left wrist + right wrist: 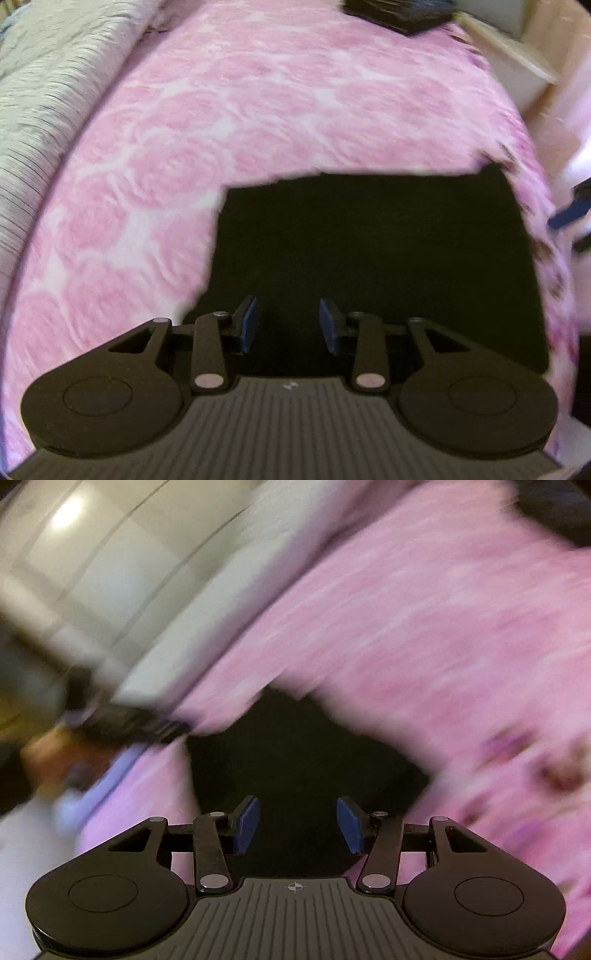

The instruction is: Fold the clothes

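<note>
Black folded garment (369, 251) lies flat, long axis crosswise, on pink bedspread (258, 110).

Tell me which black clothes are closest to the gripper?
The flat black garment right under the left gripper. The other dark pile sits far off, at the pink bedspread's far end.

A pink rose-patterned bedspread (258, 122) covers the bed. A grey striped quilt (40, 96) lies along its left edge. Pale wooden furniture (517, 55) stands beyond the far right corner.
</note>
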A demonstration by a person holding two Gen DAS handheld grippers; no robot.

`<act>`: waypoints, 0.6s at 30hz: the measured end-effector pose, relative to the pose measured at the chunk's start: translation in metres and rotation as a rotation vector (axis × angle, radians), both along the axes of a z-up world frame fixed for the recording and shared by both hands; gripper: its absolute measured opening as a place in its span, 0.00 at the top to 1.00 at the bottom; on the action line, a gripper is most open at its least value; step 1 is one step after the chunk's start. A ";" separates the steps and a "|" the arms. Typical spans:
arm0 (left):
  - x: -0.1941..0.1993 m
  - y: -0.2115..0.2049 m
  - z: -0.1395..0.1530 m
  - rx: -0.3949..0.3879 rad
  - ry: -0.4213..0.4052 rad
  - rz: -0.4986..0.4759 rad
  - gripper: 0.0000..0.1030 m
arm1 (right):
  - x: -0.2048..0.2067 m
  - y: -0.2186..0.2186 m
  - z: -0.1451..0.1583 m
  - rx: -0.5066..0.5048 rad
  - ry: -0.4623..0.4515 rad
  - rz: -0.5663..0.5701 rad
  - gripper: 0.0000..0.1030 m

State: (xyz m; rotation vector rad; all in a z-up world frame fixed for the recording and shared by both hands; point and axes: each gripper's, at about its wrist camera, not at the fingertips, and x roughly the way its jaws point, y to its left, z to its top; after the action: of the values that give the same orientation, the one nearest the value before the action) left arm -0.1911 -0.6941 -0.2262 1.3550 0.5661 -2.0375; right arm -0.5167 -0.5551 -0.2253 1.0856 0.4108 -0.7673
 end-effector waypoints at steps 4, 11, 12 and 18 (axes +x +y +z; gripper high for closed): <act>-0.018 0.044 -0.014 0.074 0.052 -0.097 0.70 | 0.043 0.040 -0.028 0.052 -0.009 0.228 0.48; -0.057 0.059 -0.056 0.127 -0.009 -0.203 0.74 | 0.072 0.047 -0.081 0.020 -0.155 0.130 0.48; -0.060 0.058 -0.061 0.133 -0.023 -0.215 0.74 | 0.073 0.047 -0.089 0.053 -0.188 0.114 0.48; -0.069 0.063 -0.068 0.094 -0.057 -0.274 0.73 | 0.061 0.079 -0.099 0.125 -0.183 0.052 0.50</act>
State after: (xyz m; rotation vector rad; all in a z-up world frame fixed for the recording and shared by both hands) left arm -0.2603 -0.6311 -0.2939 1.6163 0.4770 -2.2023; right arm -0.4554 -0.4760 -0.3242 1.2464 0.3333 -0.5965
